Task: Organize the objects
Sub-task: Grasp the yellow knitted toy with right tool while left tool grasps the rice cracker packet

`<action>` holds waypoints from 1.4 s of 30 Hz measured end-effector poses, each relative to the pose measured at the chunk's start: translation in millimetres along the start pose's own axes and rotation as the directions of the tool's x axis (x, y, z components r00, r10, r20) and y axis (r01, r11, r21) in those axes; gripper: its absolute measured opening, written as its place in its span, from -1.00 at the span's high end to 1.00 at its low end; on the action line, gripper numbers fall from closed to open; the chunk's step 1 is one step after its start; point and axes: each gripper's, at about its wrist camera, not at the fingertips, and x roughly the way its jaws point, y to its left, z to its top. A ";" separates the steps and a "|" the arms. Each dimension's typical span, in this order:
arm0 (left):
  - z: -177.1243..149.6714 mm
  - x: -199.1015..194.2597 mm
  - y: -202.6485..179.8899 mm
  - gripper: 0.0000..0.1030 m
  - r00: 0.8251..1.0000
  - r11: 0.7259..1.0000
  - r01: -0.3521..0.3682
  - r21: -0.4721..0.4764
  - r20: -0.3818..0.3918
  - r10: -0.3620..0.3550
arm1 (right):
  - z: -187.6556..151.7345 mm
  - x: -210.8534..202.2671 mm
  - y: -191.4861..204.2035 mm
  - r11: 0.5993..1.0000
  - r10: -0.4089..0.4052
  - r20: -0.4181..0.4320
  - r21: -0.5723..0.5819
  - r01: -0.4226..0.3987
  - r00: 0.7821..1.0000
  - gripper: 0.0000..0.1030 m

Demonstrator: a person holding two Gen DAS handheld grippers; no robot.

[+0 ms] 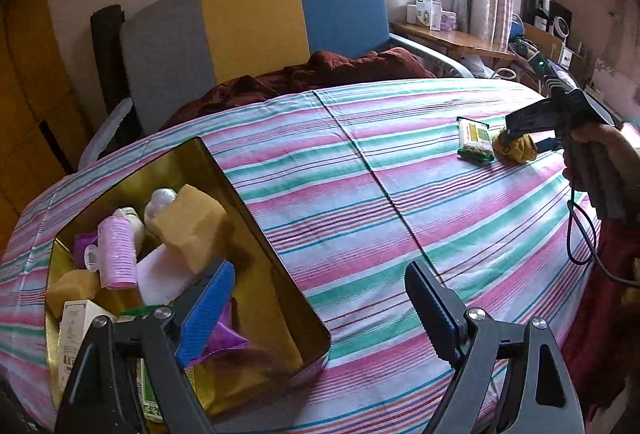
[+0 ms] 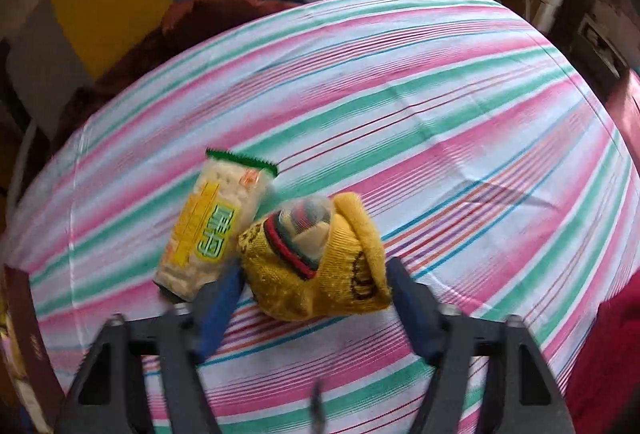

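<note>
Yellow sock bundle [image 2: 320,266] is lying straight ahead of the right gripper [image 2: 316,294], sitting between its two blue pads, which are standing wide and not yet pressing it. Snack packet [image 2: 212,230] is touching the bundle just beyond the left-hand pad. Left gripper [image 1: 320,310], far from both, is hanging open and empty beside the gold tin [image 1: 256,234].

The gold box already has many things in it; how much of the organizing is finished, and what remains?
Done: the gold box already holds sponges, a pink roller and small packs. In hand: the right gripper is open around the yellow sock bundle, not yet clamped. The left gripper is open beside the box. Left: the bundle and the snack packet on the striped cloth.
</note>
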 end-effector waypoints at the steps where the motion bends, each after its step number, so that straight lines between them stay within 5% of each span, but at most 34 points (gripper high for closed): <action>1: 0.3 1.0 -0.7 -0.70 1.000 1.000 0.003 -0.002 -0.002 -0.003 | -0.8 -2.0 0.7 1.000 -0.010 0.011 -0.006 0.010 1.000 -0.12; 17: 31.3 27.1 -36.7 -0.70 0.997 0.996 0.069 0.058 -0.023 -0.067 | -3.6 -18.5 -23.3 0.992 -0.095 0.038 0.092 0.091 0.995 -0.06; 42: 141.1 162.7 -182.0 -0.70 0.956 0.912 0.293 0.289 -0.112 -0.271 | 2.2 -27.7 -43.0 0.972 0.060 0.096 0.220 -0.080 0.994 -0.06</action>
